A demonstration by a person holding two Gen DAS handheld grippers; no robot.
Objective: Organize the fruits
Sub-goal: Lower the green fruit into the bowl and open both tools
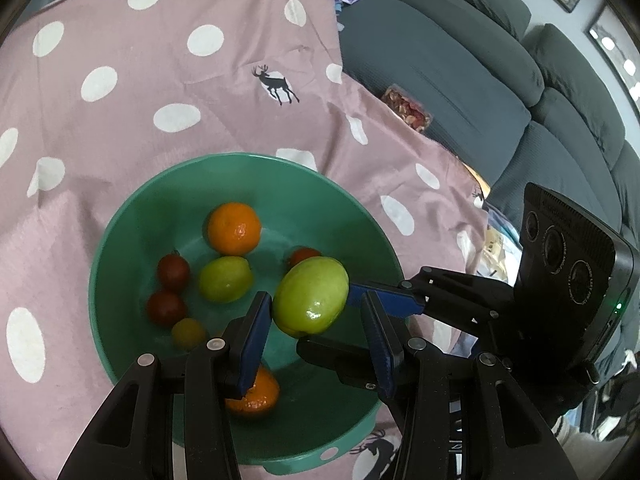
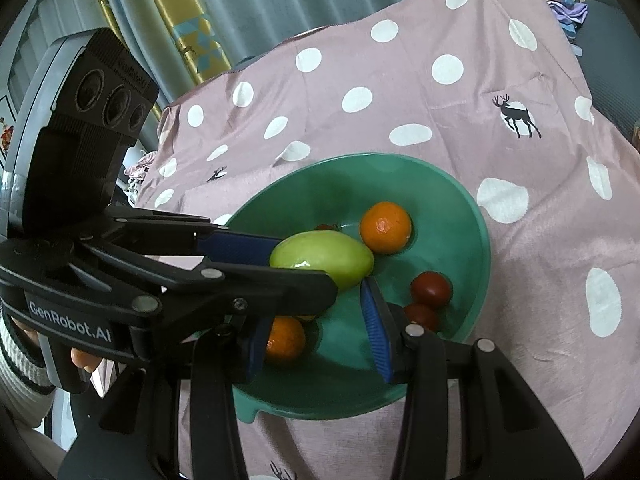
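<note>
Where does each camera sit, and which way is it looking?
Left wrist: on the left gripper, facing down into the bowl; its own fingers and the right gripper show.
Right wrist: on the right gripper, facing down into the bowl; own fingers, left gripper and a hand show.
Shared: bowl, green fruit, both grippers.

Two oranges (image 1: 234,227) — two green fruits (image 1: 310,296).
</note>
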